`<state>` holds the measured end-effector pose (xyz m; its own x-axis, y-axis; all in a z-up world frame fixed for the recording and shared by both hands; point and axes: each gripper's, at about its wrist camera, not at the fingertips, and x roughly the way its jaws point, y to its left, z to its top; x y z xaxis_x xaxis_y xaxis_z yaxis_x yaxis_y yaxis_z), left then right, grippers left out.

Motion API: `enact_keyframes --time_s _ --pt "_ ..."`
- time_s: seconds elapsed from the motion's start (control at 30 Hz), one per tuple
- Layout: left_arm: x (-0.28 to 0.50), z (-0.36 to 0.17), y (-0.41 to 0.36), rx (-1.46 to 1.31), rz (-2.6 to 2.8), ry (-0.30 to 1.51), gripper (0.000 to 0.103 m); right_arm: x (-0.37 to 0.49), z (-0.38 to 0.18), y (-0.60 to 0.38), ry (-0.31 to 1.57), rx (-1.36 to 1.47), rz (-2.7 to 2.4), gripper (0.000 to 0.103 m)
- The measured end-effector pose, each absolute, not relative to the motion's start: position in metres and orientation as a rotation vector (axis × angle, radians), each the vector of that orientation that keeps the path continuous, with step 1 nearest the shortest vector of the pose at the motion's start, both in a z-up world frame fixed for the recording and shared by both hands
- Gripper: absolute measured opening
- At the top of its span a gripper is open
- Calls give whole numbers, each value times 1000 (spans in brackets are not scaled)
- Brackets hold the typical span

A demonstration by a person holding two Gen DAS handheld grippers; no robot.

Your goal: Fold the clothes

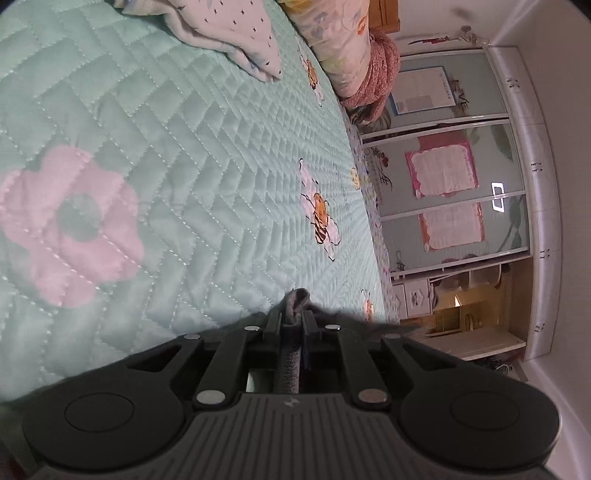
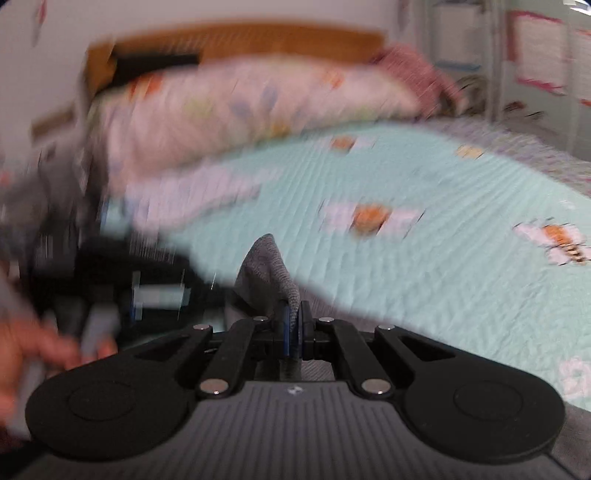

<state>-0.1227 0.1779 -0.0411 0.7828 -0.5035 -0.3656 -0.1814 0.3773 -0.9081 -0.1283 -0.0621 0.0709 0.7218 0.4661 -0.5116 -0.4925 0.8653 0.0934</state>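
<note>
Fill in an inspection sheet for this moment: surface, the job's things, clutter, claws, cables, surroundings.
Surface: mint quilted bedspread with pink flower and bee prints.
Job's things: grey knit garment, a fold pinched in each claw; its full extent is hidden.
Clutter: dotted white cloth and floral pillow toward the head of the bed.
Claws: left claw shut on grey fabric; right claw shut on grey fabric.
Cables: nothing seen.
Surroundings: wardrobe with sliding doors carrying posters; wooden headboard. Right view is motion-blurred.
</note>
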Motion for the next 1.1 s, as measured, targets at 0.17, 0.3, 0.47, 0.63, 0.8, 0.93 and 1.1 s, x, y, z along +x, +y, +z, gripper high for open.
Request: enact_keyframes --time_s 0.17,0.3,0.47,0.63,0.8,0.93,1.1 --pt "-129 -38 177 -1211 -218 667 18 -133 51 -32 588 -215 509 4" --pt "-139 -37 183 -1256 -218 634 26 -138 26 -13 643 -303 562 4" --pt "-162 -30 181 -1268 -240 554 47 -138 27 -12 625 -289 589 13" --pt "-173 -23 169 -1210 -219 550 52 -146 32 -26 607 -202 676 32" --pt "-169 -22 162 -1182 -187 576 54 -149 46 -57 600 -38 682 32" --pt "-165 -21 161 -1169 -179 575 54 -123 51 -75 628 3 589 32" --pt "-158 -17 155 -1100 -173 590 54 -85 37 -53 695 -168 681 26"
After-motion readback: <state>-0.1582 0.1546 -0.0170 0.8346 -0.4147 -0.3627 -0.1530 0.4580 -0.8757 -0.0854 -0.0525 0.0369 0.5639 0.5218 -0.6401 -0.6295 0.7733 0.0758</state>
